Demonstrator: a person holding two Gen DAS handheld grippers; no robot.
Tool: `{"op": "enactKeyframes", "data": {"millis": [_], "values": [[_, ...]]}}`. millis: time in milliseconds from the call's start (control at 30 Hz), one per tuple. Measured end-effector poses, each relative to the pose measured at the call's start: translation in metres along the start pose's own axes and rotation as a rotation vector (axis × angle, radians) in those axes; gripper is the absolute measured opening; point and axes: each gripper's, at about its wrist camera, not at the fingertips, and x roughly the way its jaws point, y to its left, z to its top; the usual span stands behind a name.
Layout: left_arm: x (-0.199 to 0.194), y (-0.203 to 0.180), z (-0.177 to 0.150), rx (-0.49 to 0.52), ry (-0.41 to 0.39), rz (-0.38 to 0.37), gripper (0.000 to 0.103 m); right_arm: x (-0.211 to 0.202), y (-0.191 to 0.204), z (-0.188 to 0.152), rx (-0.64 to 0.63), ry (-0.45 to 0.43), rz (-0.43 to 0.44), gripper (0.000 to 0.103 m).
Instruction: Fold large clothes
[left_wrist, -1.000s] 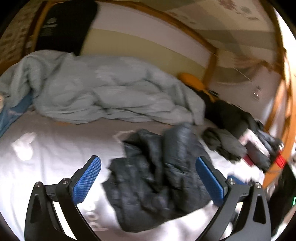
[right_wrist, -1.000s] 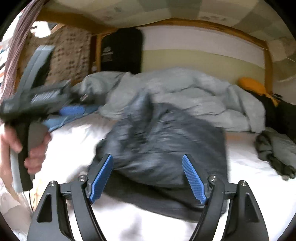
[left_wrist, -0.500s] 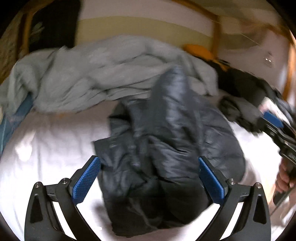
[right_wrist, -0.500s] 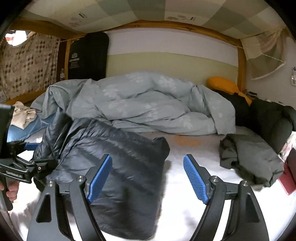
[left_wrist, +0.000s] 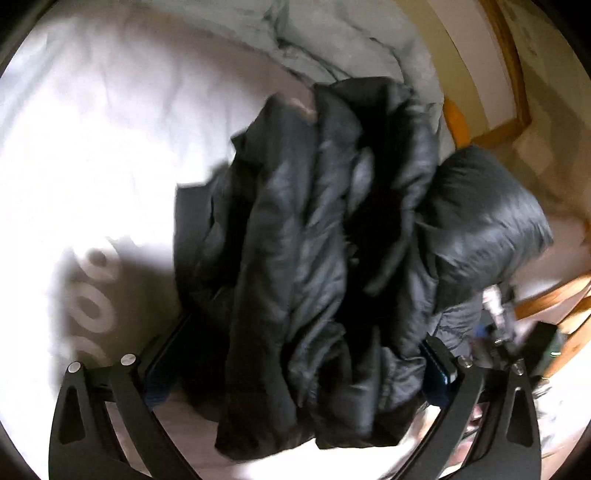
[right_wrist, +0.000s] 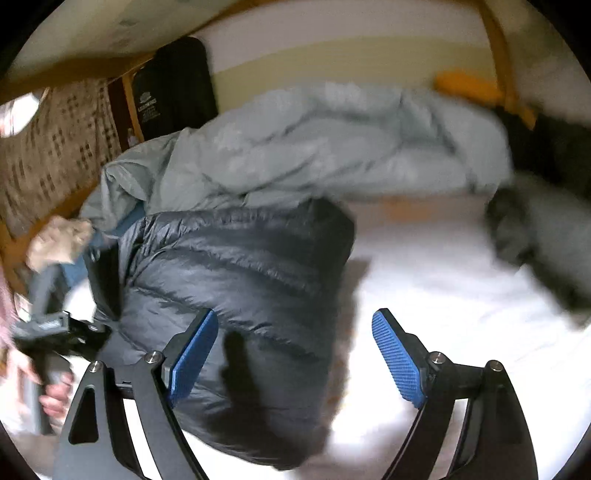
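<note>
Since a second ago the left gripper (left_wrist: 295, 373) is dropping over the crumpled black down jacket (left_wrist: 325, 236), jaws wide and straddling it unclamped, while the right gripper (right_wrist: 291, 358) is opening with nothing pinched, jacket at its ten o'clock; spreading it flat is in hand, so next is gripping an edge

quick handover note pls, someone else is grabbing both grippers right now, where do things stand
Left gripper: jaws wide, the bunched black puffer jacket lies between them; the pads are hidden, so I cannot tell whether they press on it.
Right gripper: jaws opening, nothing gripped; the jacket's edge lies just past its left pad.
Jacket: crumpled in a heap on the white sheet, in front of the grey duvet. Another dark garment waits at the far right.
Done: no tidy fold visible.
Left: spread the jacket flat, fold it, then probably the other clothes.
</note>
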Motion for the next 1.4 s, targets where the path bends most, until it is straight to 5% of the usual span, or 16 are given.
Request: {"op": "enactKeyframes", "data": {"millis": [100, 233, 367, 500, 567, 867, 933, 1100, 1400], "values": [[0.002, -0.003, -0.003, 0.030, -0.009, -0.023, 0.103, 0.021, -0.019, -0.002, 0.126, 0.107, 0.102, 0.086], [0.007, -0.007, -0.006, 0.056, -0.025, -0.057, 0.102, 0.029, -0.037, -0.001, 0.234, 0.123, 0.108, 0.086], [0.002, -0.021, -0.011, 0.086, -0.092, -0.089, 0.068, 0.022, -0.045, 0.005, 0.249, 0.088, 0.089, 0.086], [-0.014, -0.052, -0.018, 0.254, -0.180, -0.050, 0.051, 0.027, -0.052, 0.004, 0.284, 0.144, 0.088, 0.086], [-0.019, -0.063, -0.021, 0.297, -0.202, -0.042, 0.051, 0.034, -0.056, 0.001, 0.314, 0.188, 0.095, 0.086], [-0.008, -0.051, -0.007, 0.266, -0.146, -0.012, 0.060, 0.095, -0.079, -0.030, 0.607, 0.328, 0.402, 0.086], [0.005, -0.051, -0.005, 0.293, -0.098, 0.002, 0.064, 0.101, -0.077, -0.035, 0.630, 0.311, 0.470, 0.073], [0.003, -0.050, -0.005, 0.313, -0.101, -0.017, 0.065, 0.092, -0.064, -0.031, 0.568, 0.267, 0.454, 0.057], [-0.012, -0.108, -0.013, 0.447, -0.160, -0.117, 0.063, 0.004, -0.052, 0.018, 0.379, 0.080, 0.358, 0.055]]}}
